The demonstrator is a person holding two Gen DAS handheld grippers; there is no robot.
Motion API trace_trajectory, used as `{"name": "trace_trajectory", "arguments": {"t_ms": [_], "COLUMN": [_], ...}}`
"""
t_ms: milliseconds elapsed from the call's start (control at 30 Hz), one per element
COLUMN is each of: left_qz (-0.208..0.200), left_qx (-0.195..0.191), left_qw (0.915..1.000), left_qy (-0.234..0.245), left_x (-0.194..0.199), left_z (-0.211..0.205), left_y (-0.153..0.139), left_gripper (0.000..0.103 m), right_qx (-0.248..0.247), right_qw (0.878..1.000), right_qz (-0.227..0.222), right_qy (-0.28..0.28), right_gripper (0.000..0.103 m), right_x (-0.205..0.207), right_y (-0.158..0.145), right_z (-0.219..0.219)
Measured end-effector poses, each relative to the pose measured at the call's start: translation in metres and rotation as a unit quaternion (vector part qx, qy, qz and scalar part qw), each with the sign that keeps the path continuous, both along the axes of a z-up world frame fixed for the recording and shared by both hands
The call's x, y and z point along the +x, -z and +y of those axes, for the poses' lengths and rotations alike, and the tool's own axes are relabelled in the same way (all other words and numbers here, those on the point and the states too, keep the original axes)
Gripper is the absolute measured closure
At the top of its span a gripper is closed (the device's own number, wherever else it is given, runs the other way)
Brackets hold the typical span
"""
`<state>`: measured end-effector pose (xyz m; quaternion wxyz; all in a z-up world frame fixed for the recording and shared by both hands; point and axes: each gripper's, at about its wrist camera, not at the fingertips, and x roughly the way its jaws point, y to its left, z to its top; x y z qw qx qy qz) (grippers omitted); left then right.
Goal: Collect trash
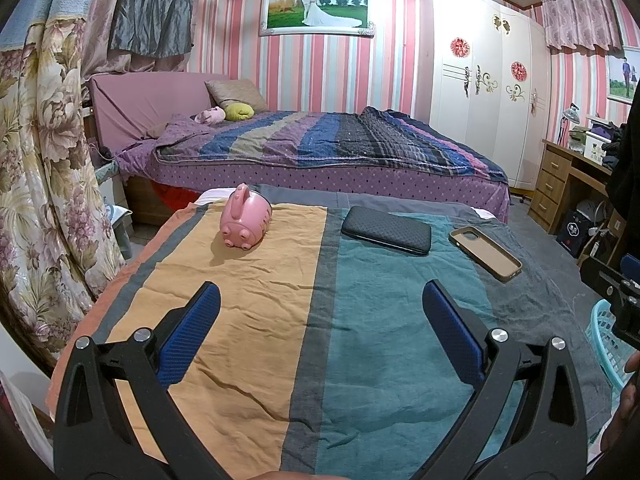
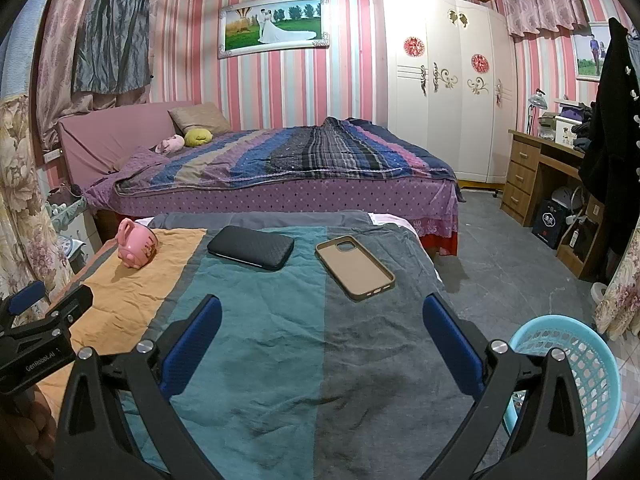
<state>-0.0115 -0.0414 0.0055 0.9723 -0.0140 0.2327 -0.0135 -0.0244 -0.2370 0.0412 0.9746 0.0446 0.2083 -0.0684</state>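
Basket (image 1: pixel 608 340): from my left wrist camera I get only a sliver, the rest blocked by the right gripper (image 1: pixel 616 292).
Basket inside: right wrist view hides the bottom behind the rim (image 2: pixel 560 328).
Left gripper (image 2: pixel 36 320): cut by the frame edge; opening unreadable there.
Desk clutter (image 2: pixel 568 120): too small to identify.

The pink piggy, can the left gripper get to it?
Probably yes. The left gripper is open, and only bare striped cloth lies between its fingers and the pink piggy, which sits ahead on the orange stripe.
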Motion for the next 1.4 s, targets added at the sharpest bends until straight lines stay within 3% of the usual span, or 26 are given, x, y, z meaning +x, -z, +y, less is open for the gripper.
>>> {"name": "trace_trajectory", "arguments": {"t_ms": [1100, 1400], "left_qz": [0.006, 0.007], "left_qx": [0.001, 0.014], "left_qw": [1.0, 0.9998], "left_qy": [0.007, 0.009], "left_x": [-0.001, 0.016], "left_z": [-0.005, -0.004], "left_y": [0.004, 0.008], "left_gripper": [0.005, 0.005], "right_qx": [-0.007, -0.007], "right_qw": [1.0, 1.0], "right_qz": [-0.001, 0.003], "right_qy": [0.001, 0.002], "right_gripper": [0.005, 0.005], "right_x": [-0.002, -0.001], "right_y": [-0.001, 0.001], "right_z": [0.0, -0.001]}}
